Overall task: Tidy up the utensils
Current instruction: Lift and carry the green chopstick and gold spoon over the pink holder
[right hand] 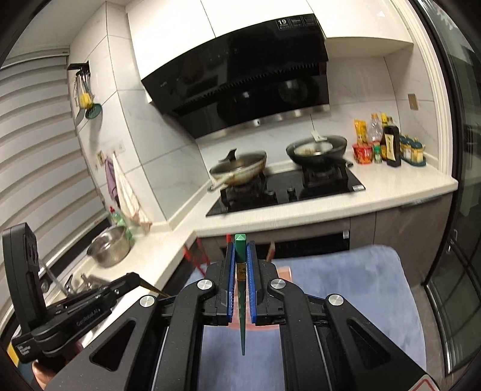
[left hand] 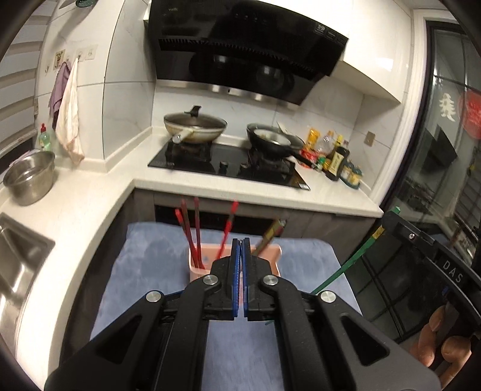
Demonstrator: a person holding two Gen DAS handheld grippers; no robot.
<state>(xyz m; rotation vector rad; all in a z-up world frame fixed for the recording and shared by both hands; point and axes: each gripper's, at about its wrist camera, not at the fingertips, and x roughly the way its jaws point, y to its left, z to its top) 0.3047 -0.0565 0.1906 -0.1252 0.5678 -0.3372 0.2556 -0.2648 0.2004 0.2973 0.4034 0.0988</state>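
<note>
While the left tongs [left hand: 240, 240] are clenched on nothing, the right tongs [right hand: 240, 245] grasp a green chopstick [right hand: 242, 315] above the blue cloth [right hand: 375, 285], near the pink holder [left hand: 270, 251] of red chopsticks [left hand: 192, 237]

Kitchen corner, taking the black gas hob [right hand: 285, 192] as landmark. Above it hangs a slanted black range hood [right hand: 240, 81] under white wall cabinets [right hand: 210, 27]. On it stand 2 pans. White tiled walls [left hand: 132, 90] rise behind it; a pale countertop [left hand: 210, 188] surrounds it. To its left lie a steel sink [left hand: 21, 255] and window blinds [right hand: 36, 135]; to its right, a dark glass door [left hand: 445, 135].
</note>
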